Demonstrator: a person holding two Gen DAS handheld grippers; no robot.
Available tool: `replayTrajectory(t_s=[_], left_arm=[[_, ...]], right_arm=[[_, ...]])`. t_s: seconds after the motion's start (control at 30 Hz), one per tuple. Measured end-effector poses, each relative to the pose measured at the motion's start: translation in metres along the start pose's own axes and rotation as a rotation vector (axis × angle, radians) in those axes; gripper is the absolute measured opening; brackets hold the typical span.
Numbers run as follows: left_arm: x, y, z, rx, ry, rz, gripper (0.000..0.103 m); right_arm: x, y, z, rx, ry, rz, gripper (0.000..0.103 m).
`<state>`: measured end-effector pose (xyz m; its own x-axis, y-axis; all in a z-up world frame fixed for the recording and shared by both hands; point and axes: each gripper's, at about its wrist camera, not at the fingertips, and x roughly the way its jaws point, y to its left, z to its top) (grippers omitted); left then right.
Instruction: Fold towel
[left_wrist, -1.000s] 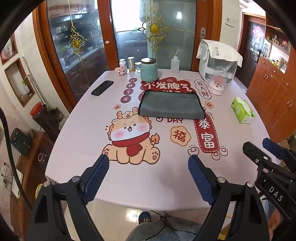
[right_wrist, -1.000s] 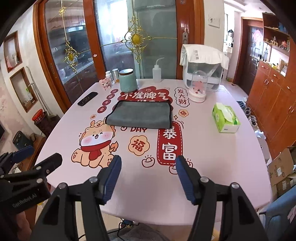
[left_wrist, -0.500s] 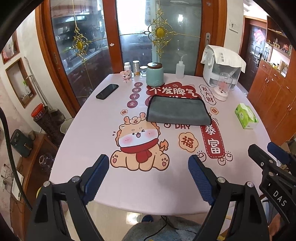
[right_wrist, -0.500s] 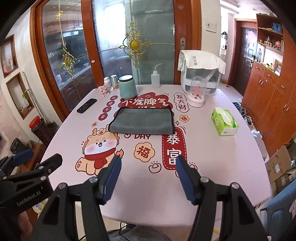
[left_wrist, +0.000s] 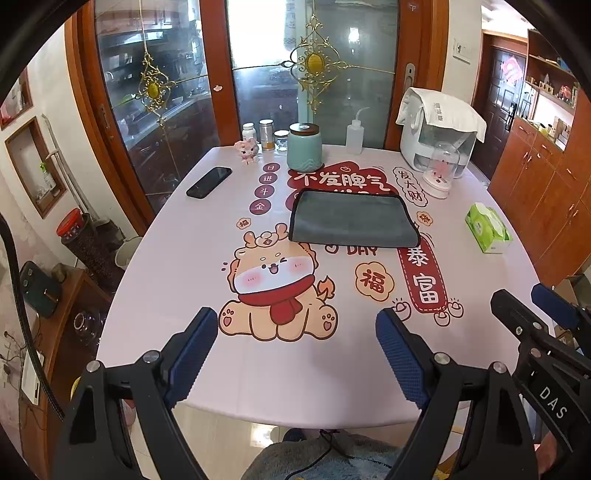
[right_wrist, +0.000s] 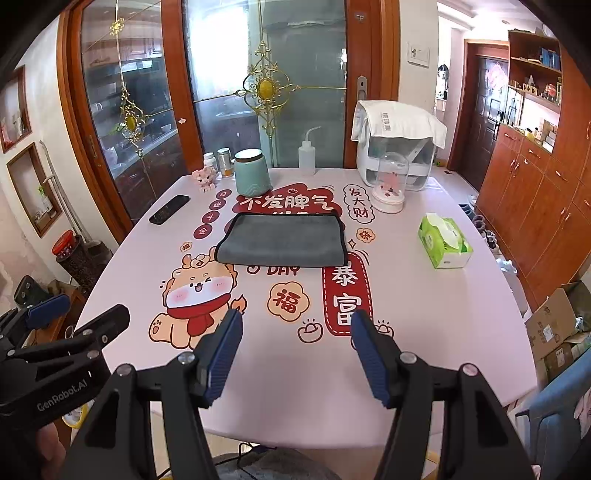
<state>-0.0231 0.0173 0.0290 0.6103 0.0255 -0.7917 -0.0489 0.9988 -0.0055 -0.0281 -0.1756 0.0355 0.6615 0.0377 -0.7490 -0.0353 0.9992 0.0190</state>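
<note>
From the left wrist view, the left gripper (left_wrist: 297, 345) hangs at the near edge of the pink printed tabletop (left_wrist: 177, 251) with its blue-padded fingers spread wide, empty. The grey rectangular microfibre towel with dark piping (left_wrist: 351, 218) lies flat well beyond it, past the cartoon dog print, with a mint-green ceramic jar (left_wrist: 304, 150) behind it and a black phone (left_wrist: 208, 182) off to its left. I judge the step to be the reach — best aimed at the towel's near left corner, coming in low so one pad slips under the hem. Whether the towel is already doubled is hard to tell.

From the right wrist view, the right gripper (right_wrist: 297, 349) is likewise spread and empty, well short of the towel (right_wrist: 282, 239). It should take the near right corner, clear of the green tissue pack (right_wrist: 444, 240). The near table edge is hidden behind the gripper bodies.
</note>
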Motion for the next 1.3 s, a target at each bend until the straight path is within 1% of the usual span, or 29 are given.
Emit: replayTrajectory(t_s=[0.4, 0.8, 1.3], left_arm=[[0.005, 0.001, 0.001, 0.004, 0.012, -0.003, 0.087], [0.013, -0.011, 0.006, 0.014, 0.022, -0.011, 0.087], [0.014, -0.013, 0.007, 0.015, 0.023, -0.011, 0.087]], right_arm=[[0.003, -0.001, -0.002, -0.001, 0.017, -0.002, 0.062], [0.013, -0.008, 0.004, 0.013, 0.037, -0.004, 0.062], [0.018, -0.013, 0.006, 0.015, 0.046, -0.001, 0.062]])
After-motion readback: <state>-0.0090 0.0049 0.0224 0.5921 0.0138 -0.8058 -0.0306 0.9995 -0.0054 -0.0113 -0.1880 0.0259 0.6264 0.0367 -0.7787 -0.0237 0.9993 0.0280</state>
